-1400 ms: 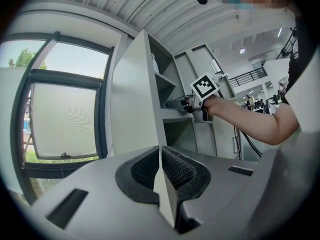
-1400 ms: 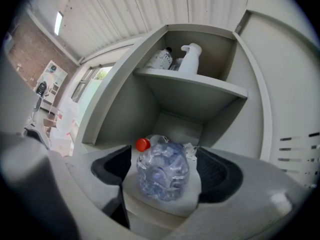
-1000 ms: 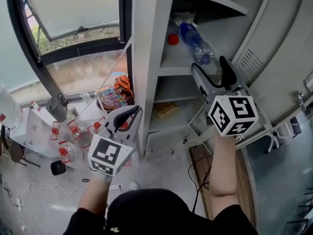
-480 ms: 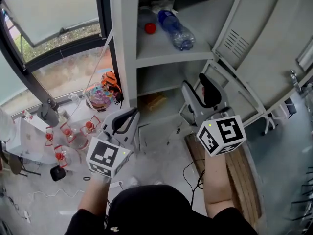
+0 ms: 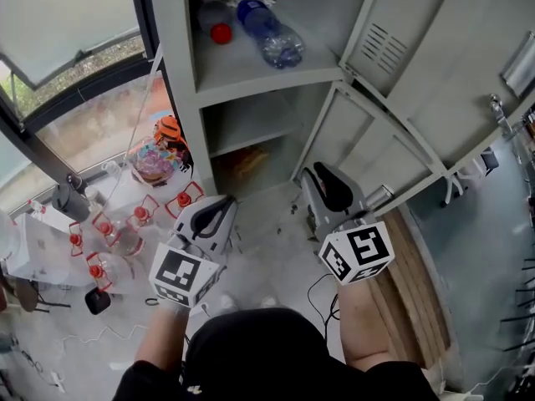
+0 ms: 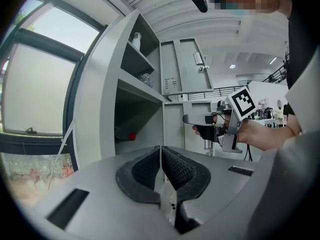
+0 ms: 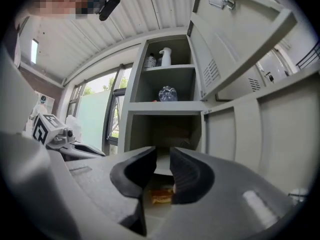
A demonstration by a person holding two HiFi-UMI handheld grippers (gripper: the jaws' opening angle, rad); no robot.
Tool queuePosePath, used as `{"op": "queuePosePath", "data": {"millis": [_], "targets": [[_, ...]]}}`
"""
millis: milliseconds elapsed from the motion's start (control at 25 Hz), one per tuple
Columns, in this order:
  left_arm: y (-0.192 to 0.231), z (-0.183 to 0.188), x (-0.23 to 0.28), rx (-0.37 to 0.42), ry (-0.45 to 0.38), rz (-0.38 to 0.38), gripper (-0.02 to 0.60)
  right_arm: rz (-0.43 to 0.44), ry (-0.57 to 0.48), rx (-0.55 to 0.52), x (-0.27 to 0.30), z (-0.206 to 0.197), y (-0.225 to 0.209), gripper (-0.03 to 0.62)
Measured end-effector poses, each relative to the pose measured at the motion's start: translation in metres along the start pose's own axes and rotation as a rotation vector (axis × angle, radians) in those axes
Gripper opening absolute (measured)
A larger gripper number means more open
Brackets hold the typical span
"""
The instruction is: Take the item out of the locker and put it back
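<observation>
1. Head view: a second ago the right hand-held gripper (image 5: 322, 182) was up at the shelf, jaws wide beside the plastic water bottle (image 5: 269, 38). It has now dropped well below. The bottle lies on its side on the upper shelf of the locker (image 5: 175, 98), beside a red-capped container (image 5: 217, 25), so the put-back looks done. The left hand-held gripper (image 5: 219, 211) hangs low. The shelf above is cut off by the frame.
2. Left gripper view: its own jaws are pressed together on nothing. The bottle is hard to make out here.
3. Right gripper view: the jaws are closing, with a narrow gap left and nothing between them. The bottle (image 7: 167, 93) lies far off on the middle shelf. An orange packet (image 7: 161, 194) on the bottom shelf is half hidden behind the pads.
</observation>
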State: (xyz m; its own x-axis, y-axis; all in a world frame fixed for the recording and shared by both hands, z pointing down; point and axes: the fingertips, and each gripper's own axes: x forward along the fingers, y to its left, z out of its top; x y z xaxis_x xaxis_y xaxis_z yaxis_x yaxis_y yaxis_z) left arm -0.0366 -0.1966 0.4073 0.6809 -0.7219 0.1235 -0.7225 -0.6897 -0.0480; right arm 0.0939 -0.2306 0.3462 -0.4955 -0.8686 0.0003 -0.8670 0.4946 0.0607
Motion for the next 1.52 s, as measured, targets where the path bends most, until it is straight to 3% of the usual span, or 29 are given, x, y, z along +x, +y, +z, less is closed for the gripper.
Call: {"op": "queuePosePath", "data": {"millis": [800,1520], "targets": [[-0.035,-0.067,0.016,-0.047,0.063,-0.049,0.011,0.013,0.141,0.087,-0.046,-0.107,0.013,0.066],[-0.041,-0.076,0.016,-0.063,0.077,-0.053,0.012,-0.005,0.161,0.088,-0.058,-0.128,0.015,0.066]]}}
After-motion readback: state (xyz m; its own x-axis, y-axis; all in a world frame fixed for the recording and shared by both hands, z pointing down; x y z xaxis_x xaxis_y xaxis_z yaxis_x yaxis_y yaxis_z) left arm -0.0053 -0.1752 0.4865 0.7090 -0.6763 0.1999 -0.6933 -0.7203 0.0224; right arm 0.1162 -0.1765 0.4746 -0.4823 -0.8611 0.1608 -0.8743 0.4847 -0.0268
